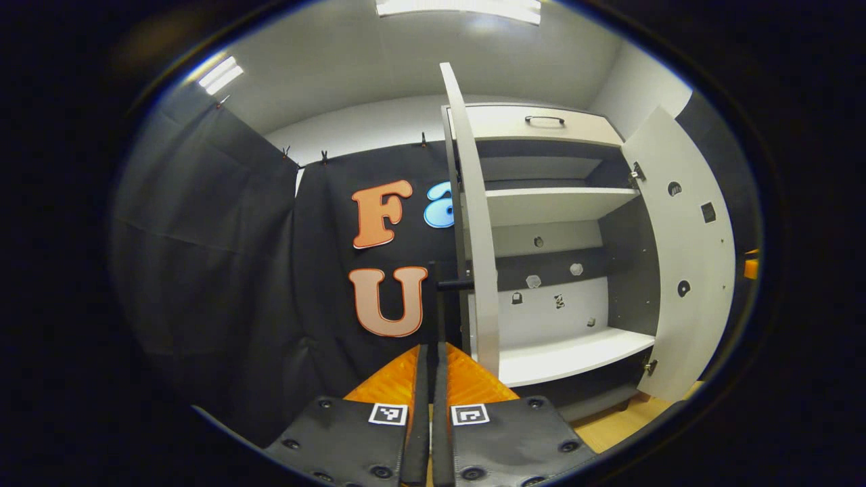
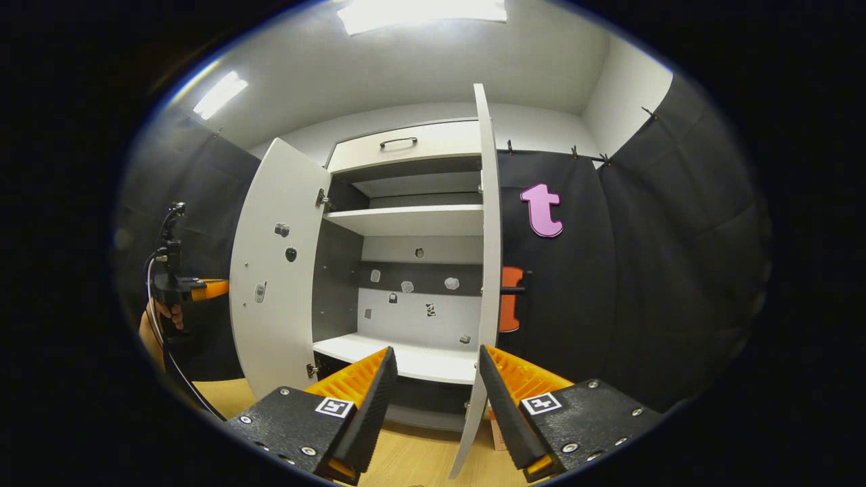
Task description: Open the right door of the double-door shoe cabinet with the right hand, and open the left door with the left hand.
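Shoe cabinet [image 2: 413,223]: it stands against the booth wall with both doors swung out; I see bare shelves inside and a closed drawer [image 2: 406,145] with a handle on top.
Left door [image 1: 473,223]: in my left gripper view it stands edge-on right ahead, swung well out, its dark handle [image 1: 454,285] sticking out on the outer face. In my right gripper view its inner face shows at [image 2: 274,270].
Right door [image 2: 488,223]: edge-on in my right gripper view, wide open, with its handle [image 2: 513,289] on the far side. My left gripper view shows its inner face at [image 1: 683,257].
Left gripper [image 1: 431,365]: my fingers are pressed together with nothing between them; the handle sits beyond their tips, apart as far as I can judge.
Right gripper [image 2: 433,362]: my fingers are spread wide, straddling the door's lower edge without pinching it.
Progress: I judge both doors open, so the task looks all but done.
Risk, right: if I drift sideways, a finger could knock the door edge and swing it back toward closed.
Risk, left: pushing forward, my closed tips could strike the door edge or handle and shove the door against its hinges.
Risk, withdrawal: pulling back crookedly could catch either door.
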`<state>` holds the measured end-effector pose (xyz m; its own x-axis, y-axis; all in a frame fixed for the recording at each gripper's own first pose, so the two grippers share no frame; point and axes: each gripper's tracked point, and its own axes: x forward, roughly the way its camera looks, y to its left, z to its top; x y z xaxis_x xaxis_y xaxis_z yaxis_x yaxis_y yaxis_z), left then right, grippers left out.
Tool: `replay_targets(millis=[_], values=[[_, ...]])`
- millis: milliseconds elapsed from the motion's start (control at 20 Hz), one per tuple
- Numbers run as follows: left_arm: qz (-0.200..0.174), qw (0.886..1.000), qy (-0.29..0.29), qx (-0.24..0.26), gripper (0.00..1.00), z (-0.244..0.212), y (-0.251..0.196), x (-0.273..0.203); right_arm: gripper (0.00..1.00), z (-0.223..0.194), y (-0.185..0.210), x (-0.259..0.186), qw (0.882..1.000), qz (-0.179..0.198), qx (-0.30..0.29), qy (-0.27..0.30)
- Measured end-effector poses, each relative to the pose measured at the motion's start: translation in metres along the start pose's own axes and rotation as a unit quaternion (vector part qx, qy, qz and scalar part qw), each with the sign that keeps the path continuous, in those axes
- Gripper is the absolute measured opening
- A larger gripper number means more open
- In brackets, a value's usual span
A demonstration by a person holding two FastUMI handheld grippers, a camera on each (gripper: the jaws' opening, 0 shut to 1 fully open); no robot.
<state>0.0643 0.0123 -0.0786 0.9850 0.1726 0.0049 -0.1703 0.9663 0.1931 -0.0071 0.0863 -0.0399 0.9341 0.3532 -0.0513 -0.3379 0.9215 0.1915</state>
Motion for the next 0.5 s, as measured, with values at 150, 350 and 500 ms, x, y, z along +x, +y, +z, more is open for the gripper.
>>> replay_targets(millis=[150, 350, 500], values=[[-0.015, 1.0, -0.015, -0.01, 0.1, 0.006, -0.016, -0.007, 0.78, 0.005, 0.004, -0.014, 1.0, -0.003, -0.01, -0.005], [-0.054, 0.998, -0.014, -0.029, 0.27, 0.009, -0.05, -0.028, 0.85, 0.009, 0.005, -0.028, 1.0, -0.008, -0.023, -0.008], [-0.058, 0.998, -0.019, -0.034, 0.5, 0.015, -0.065, -0.037, 0.92, 0.009, -0.001, -0.038, 0.999, -0.018, -0.03, -0.007]])
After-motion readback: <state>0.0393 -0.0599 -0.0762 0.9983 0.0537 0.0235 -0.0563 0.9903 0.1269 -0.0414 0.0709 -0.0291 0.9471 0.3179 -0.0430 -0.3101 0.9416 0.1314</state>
